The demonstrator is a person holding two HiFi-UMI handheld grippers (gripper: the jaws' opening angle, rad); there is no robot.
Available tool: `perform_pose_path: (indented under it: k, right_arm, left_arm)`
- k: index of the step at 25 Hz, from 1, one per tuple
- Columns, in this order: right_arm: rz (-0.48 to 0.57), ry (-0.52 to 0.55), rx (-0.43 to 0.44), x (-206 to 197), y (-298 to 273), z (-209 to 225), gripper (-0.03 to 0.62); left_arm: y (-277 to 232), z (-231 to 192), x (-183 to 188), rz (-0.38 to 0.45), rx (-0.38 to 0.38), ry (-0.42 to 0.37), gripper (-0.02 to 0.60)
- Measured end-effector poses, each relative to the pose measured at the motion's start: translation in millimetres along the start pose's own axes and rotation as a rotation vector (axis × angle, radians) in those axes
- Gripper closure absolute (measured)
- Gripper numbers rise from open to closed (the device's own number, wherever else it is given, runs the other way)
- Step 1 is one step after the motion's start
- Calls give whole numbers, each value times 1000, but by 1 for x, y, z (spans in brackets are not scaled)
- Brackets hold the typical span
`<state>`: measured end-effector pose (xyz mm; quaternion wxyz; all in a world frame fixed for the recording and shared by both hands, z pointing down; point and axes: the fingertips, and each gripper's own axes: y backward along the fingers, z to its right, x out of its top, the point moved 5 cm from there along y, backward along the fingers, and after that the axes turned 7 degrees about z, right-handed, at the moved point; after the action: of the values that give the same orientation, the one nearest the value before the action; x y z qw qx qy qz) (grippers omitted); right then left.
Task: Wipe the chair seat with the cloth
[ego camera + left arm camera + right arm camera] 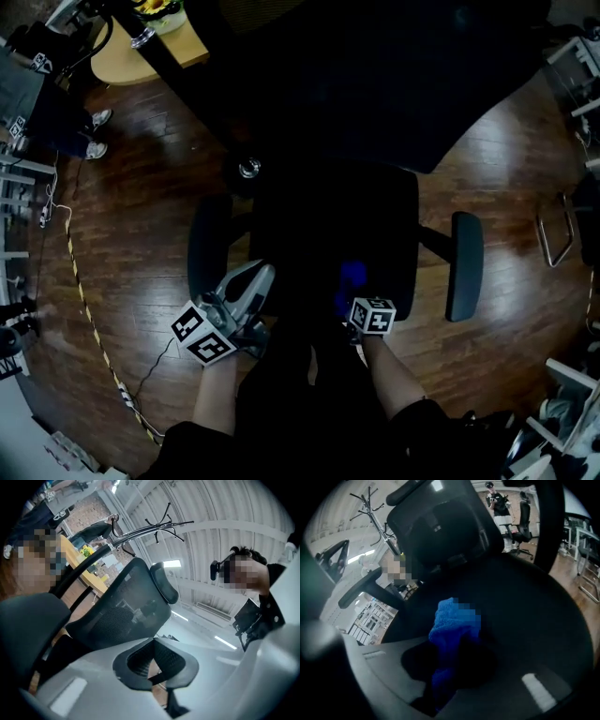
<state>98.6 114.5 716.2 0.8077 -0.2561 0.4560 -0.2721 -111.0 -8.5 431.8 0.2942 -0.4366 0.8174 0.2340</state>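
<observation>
R tongs [449, 686] clamped on blue cloth [454, 630], bunched just ahead of tips, over chair seat [534, 620]. L tongs [154, 667] together, empty, off to the side. Advice: press cloth flat, overlapping strokes outward, steady pressure; keep L clear.

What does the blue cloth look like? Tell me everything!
The blue cloth is bright blue and fluffy, like terry towelling. It is bunched into a crumpled wad, not spread flat. The right tongs are closed on its lower end, so most of it sticks out ahead of them. It sits over the front part of the dark chair seat; whether it presses on the seat cannot be told.
</observation>
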Motion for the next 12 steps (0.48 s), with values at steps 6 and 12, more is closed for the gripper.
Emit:
perform_pose_path:
  k: [6,12]
  right_arm:
    - [63,-10,-183,21,72,88,526]
    - [85,-40,-237,25,84,107,526]
  left_arm:
    - [-45,16,-17,-50,-72,16,594]
    - [-59,20,-21,-65,-87,19,594]
